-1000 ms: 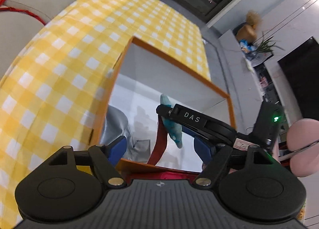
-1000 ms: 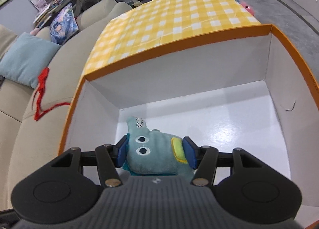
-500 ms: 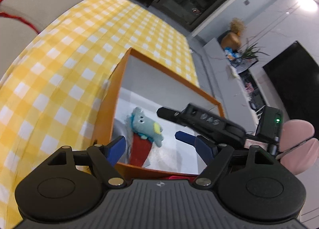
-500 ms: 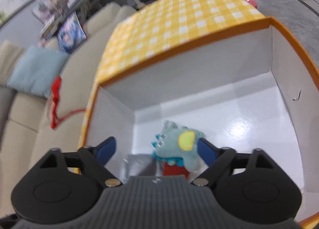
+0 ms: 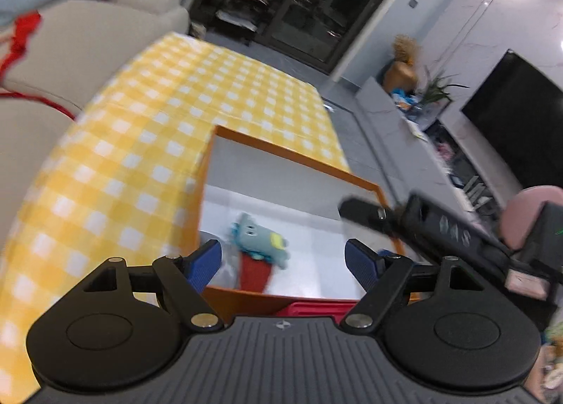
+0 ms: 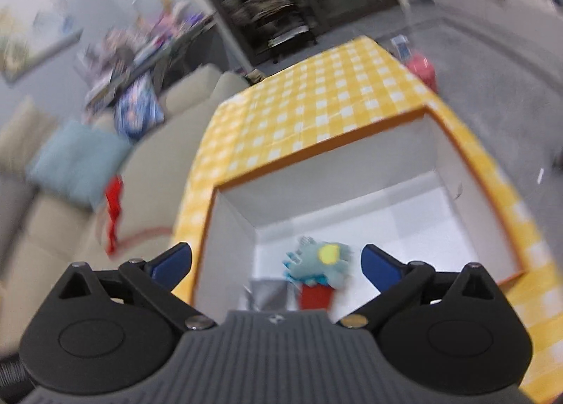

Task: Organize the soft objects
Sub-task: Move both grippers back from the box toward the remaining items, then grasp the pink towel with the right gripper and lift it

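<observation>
A teal plush monster with a yellow patch lies on the floor of a white box with an orange rim. It rests partly on a red cloth, beside a grey cloth. My right gripper hangs above the box; its jaws are opening and nothing is between them. In the left wrist view the plush shows inside the box, with the right gripper over the box's right side. My left gripper is open and empty at the box's near edge.
The box stands on a yellow checked tablecloth. A beige sofa with a light-blue cushion and a red ribbon lies to the left. A pink chair and a dark TV screen are on the right.
The right gripper opened wide, let go of the plush in the box, then rose and drew back. The left gripper lifted a little and rolled.
</observation>
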A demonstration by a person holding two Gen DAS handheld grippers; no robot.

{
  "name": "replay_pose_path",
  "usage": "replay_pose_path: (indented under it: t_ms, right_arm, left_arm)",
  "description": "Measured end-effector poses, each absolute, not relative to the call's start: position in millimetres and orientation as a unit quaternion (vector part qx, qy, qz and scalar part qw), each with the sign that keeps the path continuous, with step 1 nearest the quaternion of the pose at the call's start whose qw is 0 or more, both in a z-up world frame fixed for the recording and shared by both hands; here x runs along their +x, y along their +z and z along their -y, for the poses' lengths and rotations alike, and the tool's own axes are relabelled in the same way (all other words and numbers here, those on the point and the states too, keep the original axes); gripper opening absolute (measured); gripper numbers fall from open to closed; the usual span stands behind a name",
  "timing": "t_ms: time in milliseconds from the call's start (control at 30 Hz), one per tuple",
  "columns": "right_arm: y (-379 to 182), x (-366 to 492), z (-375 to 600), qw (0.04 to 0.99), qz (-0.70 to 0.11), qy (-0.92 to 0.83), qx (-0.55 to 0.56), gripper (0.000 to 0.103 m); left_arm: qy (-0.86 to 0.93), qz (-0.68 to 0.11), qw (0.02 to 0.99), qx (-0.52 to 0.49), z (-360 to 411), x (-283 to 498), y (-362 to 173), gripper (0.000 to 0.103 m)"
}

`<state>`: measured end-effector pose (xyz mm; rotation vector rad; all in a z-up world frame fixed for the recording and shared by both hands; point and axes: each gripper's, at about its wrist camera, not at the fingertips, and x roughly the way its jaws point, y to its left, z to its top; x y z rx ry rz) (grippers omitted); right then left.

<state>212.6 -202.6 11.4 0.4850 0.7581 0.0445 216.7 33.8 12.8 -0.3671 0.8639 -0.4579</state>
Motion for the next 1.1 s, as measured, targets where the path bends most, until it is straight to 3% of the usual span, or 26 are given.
replay_pose_path:
  t_ms: [133,500,767,1100]
  right_arm:
    - [32.0,169.9,192.9,0.925,-0.356,-0.003,0.129,0.099]
    - [68.0,52.5,196.6,0.945,-0.326,0.029,0.013,0.100]
    - [25.7,-27.3,194.8,0.935,-0.354,0.026,0.000,0.100]
    - [-50.3,-36.2,211.2,0.892,-0.448,0.026,0.050,0.096]
  left_arm:
    - [-0.190,-0.411,0.877,-0.161,-35.7,195.5,19.1,0.094]
    - [-0.154,-0.377,0.905,-0.120,-39.2,122.1,51.8,0.094]
    - [-0.151,-0.360,0.921,0.009,-22.9,50.3,38.0,0.094]
    - [-0.157,-0.458,0.875,-0.029,-27.7,44.8,-21.1,0.094]
